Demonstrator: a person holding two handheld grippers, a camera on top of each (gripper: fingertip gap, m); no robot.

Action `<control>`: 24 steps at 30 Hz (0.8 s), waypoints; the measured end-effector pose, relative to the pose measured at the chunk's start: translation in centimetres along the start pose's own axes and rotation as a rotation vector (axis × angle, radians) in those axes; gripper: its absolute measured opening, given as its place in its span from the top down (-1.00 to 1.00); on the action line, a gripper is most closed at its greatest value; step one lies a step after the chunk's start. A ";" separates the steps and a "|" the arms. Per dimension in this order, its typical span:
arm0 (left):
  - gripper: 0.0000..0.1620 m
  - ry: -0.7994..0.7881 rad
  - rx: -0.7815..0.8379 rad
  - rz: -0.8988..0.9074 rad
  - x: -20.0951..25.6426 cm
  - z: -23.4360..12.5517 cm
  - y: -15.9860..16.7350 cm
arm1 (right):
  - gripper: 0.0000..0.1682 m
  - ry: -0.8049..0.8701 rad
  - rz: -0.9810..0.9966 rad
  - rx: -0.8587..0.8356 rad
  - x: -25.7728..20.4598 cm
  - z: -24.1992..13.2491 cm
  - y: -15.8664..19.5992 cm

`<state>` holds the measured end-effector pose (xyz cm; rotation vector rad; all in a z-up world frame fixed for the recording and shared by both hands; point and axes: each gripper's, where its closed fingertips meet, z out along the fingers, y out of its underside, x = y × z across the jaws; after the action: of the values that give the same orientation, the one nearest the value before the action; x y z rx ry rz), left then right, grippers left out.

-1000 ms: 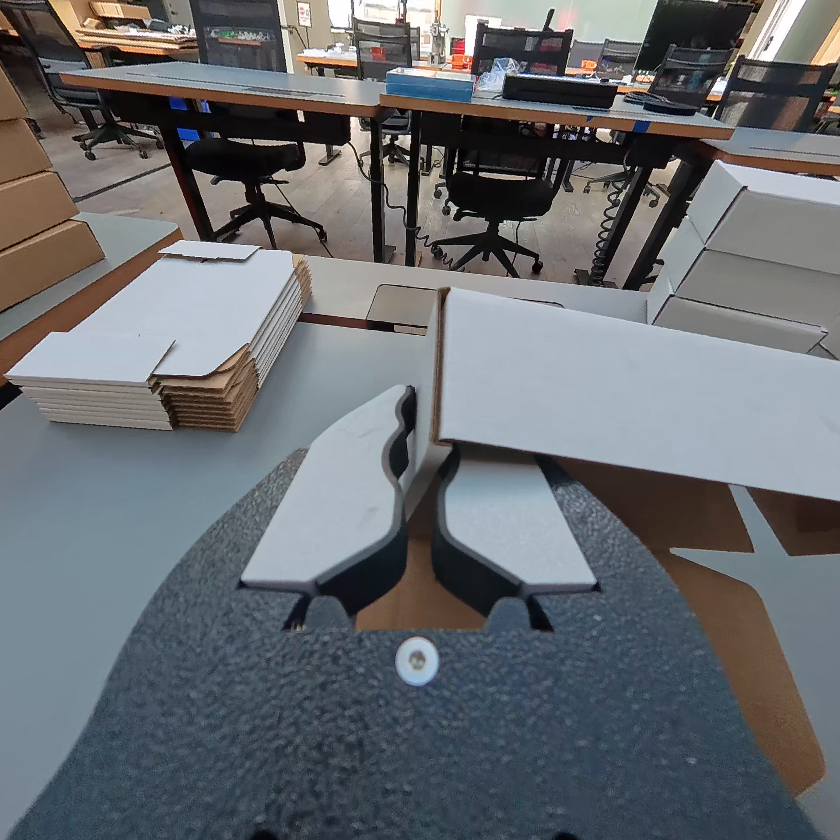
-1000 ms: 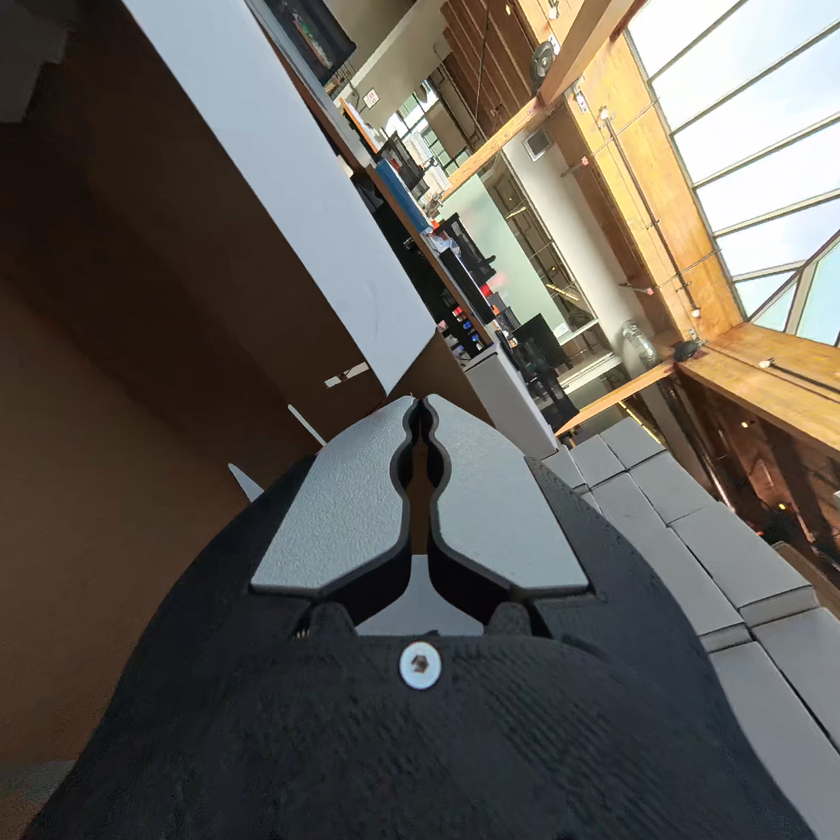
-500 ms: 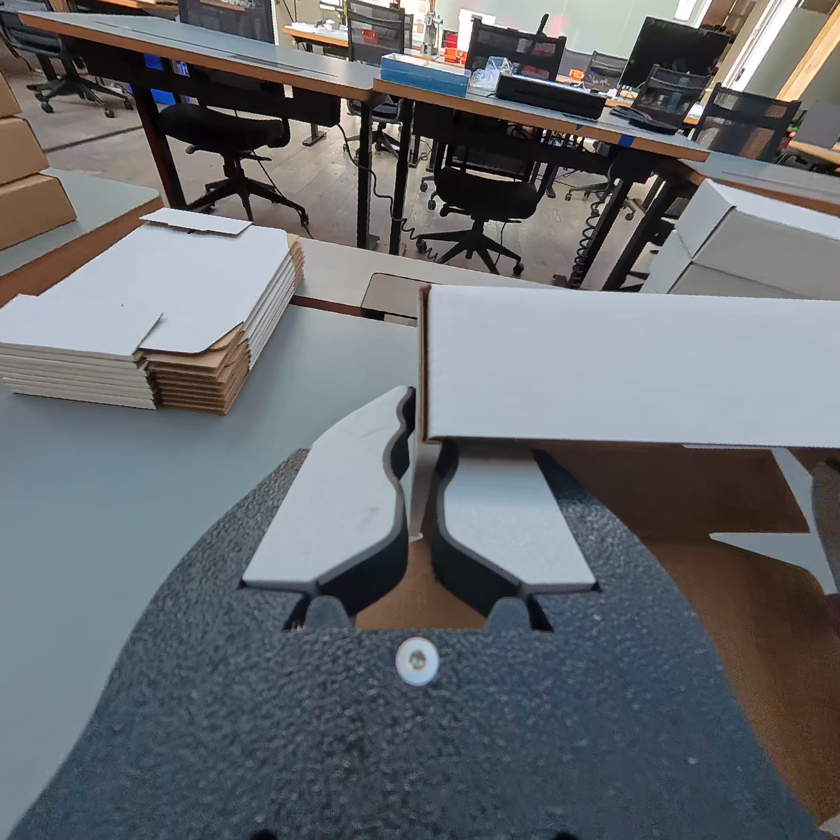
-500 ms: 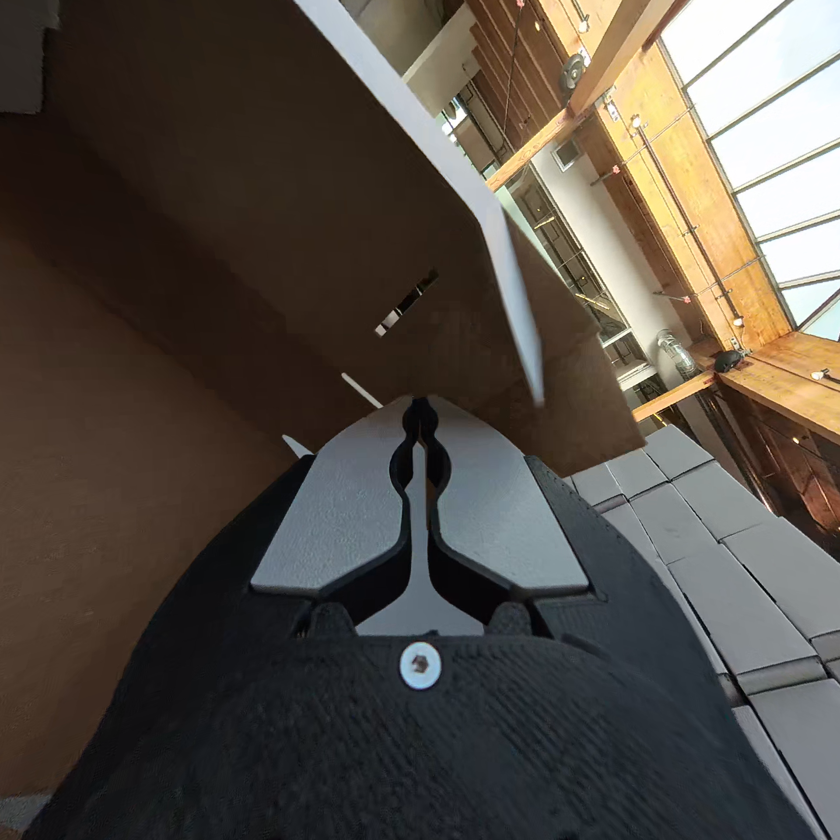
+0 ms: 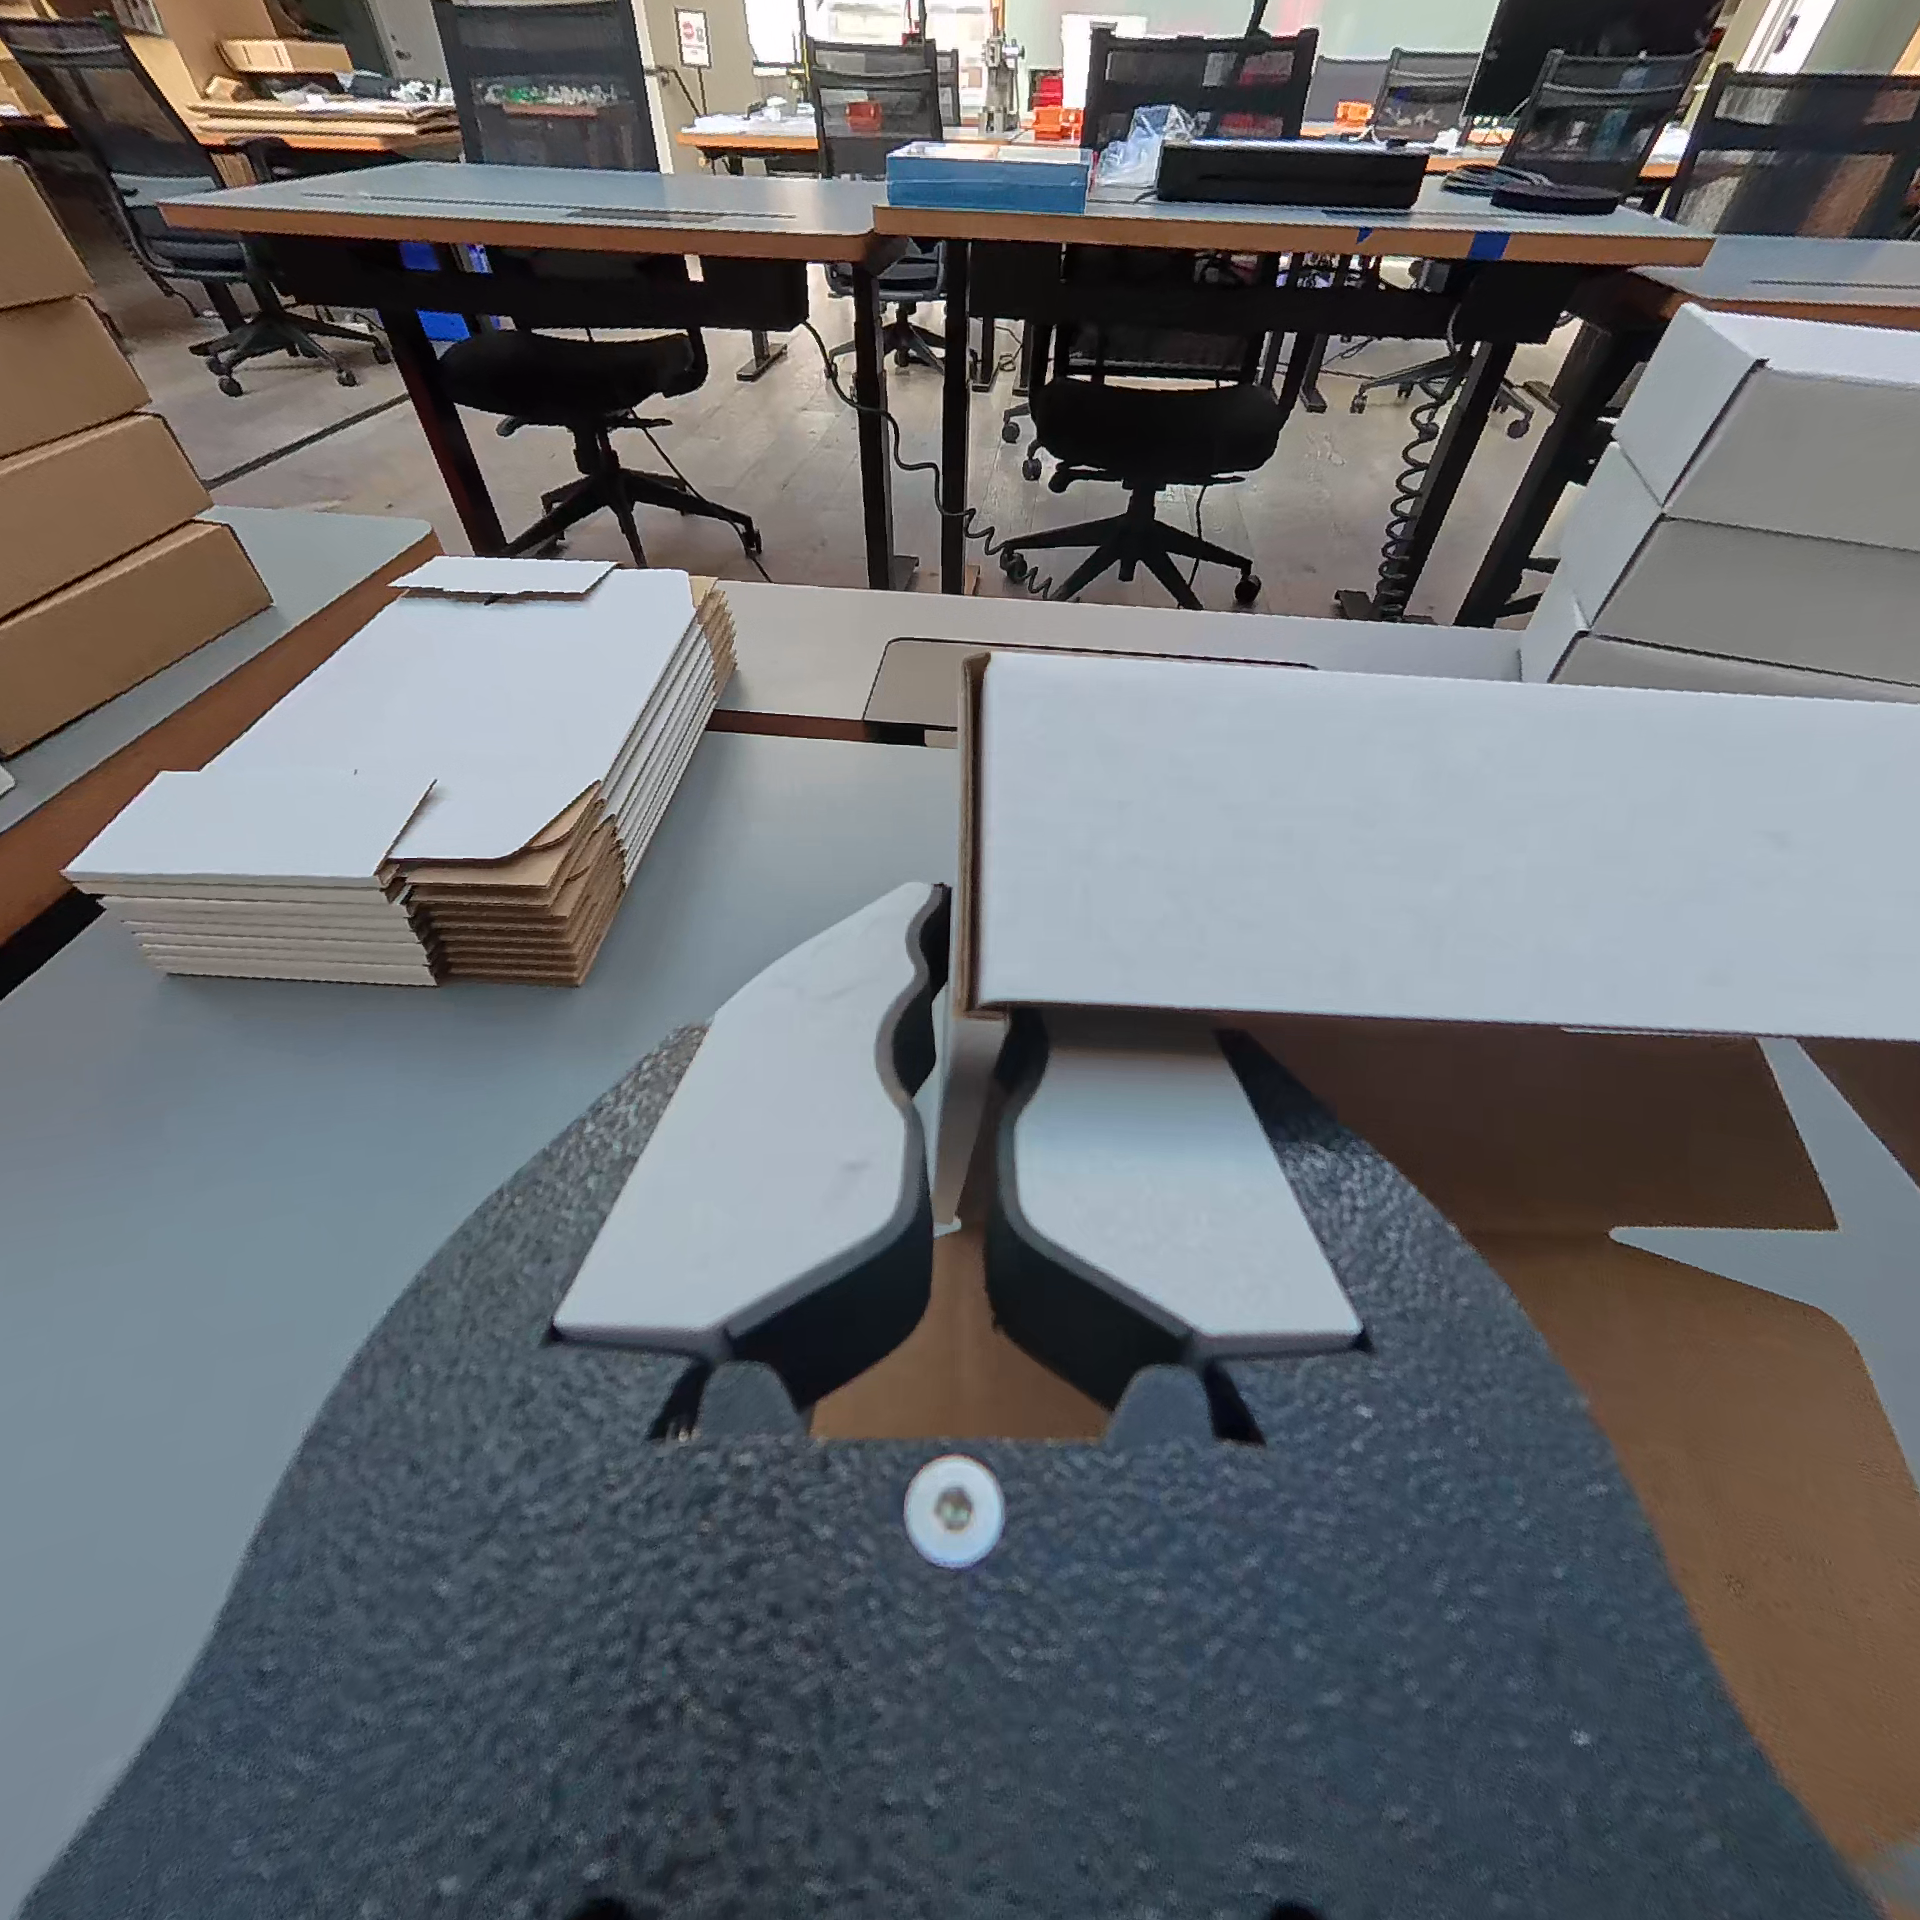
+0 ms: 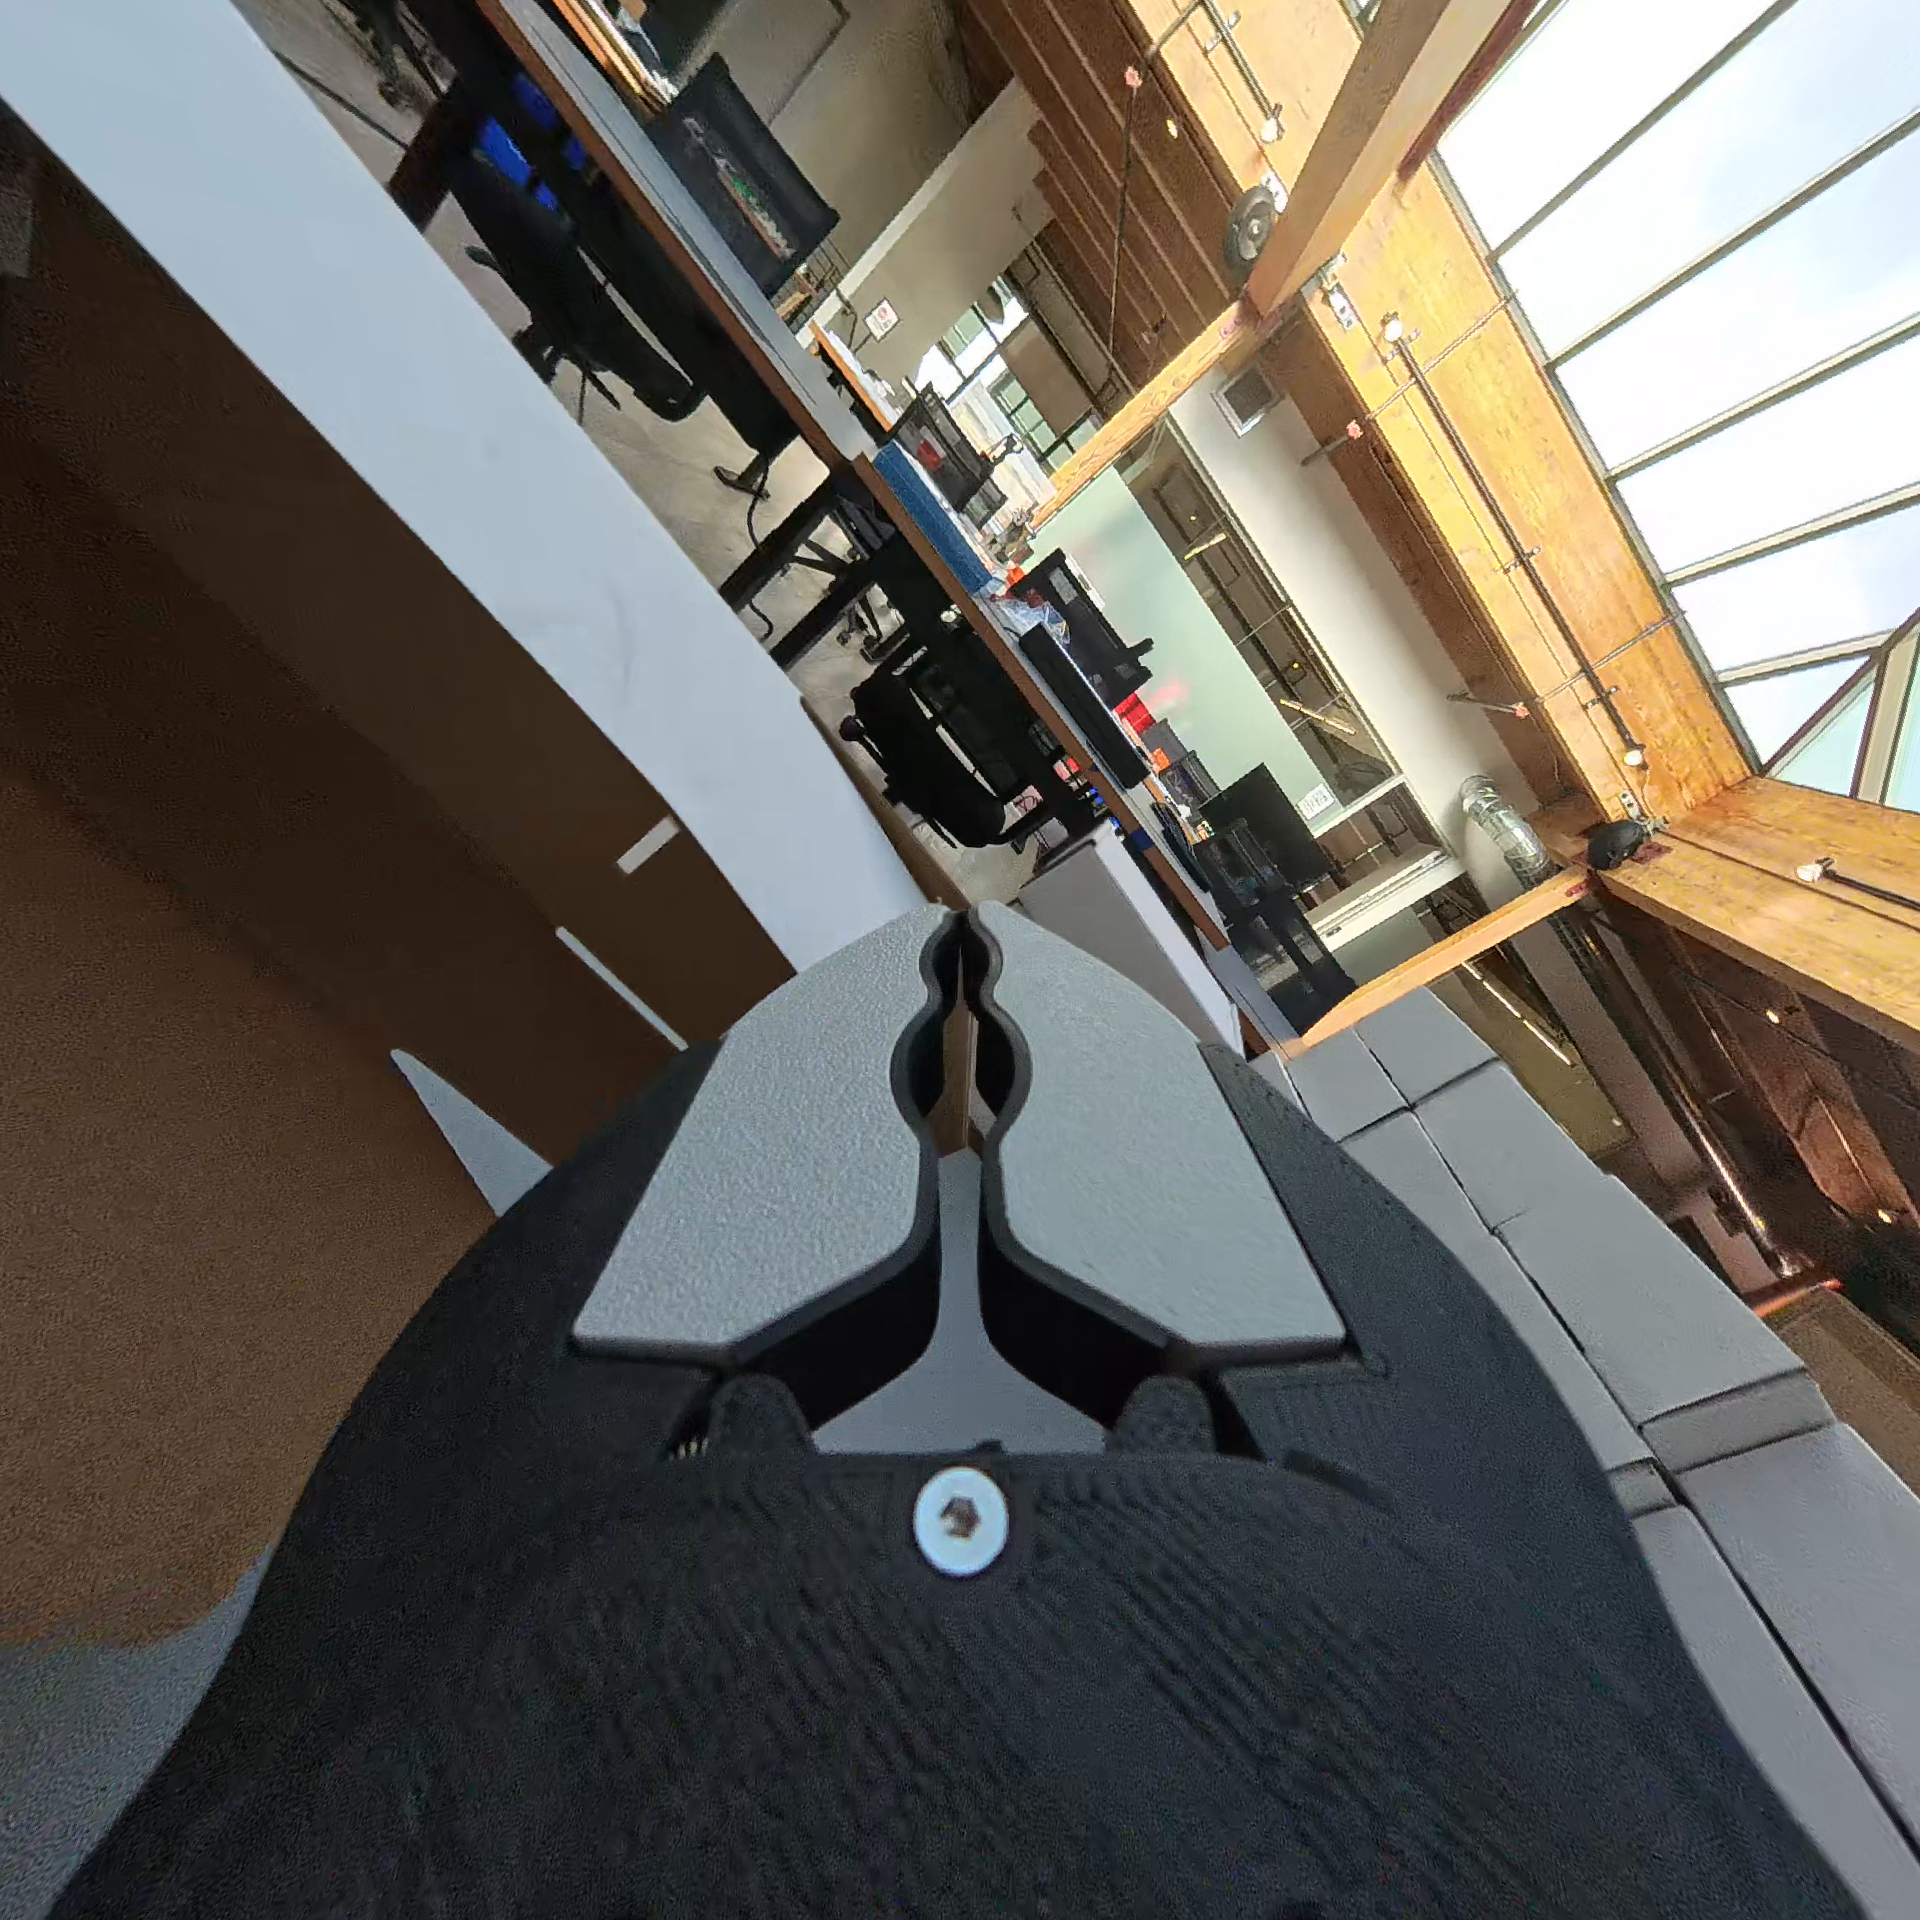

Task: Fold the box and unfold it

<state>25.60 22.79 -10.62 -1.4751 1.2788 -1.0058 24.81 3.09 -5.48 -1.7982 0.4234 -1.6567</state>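
The box [image 5: 1455,852] is cardboard, white outside and brown inside, and lies partly folded on the grey table [image 5: 260,1195]. Its long white panel stands up across the right half of the left wrist view, above the brown base [image 5: 1558,1351]. My left gripper [image 5: 966,966] is shut on the box's upright left side wall. In the tilted right wrist view the box [image 6: 260,831] fills the left side, with its white panel [image 6: 468,416] leaning away. My right gripper [image 6: 961,925] is shut on a thin edge of the box's right side.
A stack of flat box blanks [image 5: 416,810] lies at the left of the table. Folded white boxes [image 5: 1766,520] are piled at the right, also in the right wrist view [image 6: 1662,1299]. Brown cartons [image 5: 83,520] stand far left. Desks and office chairs [image 5: 1143,436] are beyond the table.
The long white panel swung over toward the right gripper half a second ago and has swung back away. In the left wrist view it went from slanted to level. Both grippers stayed shut.
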 end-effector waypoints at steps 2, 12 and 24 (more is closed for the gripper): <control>0.94 -0.008 0.012 0.005 0.1 -0.2 -0.3 | 1.00 -0.042 -0.046 -0.039 -0.9 0.9 0.5; 0.94 -0.057 0.037 0.069 0.0 -0.9 -1.2 | 1.00 -0.133 0.019 -0.135 -4.7 1.3 0.9; 0.94 -0.079 0.112 0.113 0.8 -1.6 -1.5 | 1.00 -0.079 0.428 -0.043 -3.5 1.2 1.4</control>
<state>24.56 21.89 -8.74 -1.3295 1.2152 -0.9212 25.69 4.59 -9.05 -1.6542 0.7538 -1.2839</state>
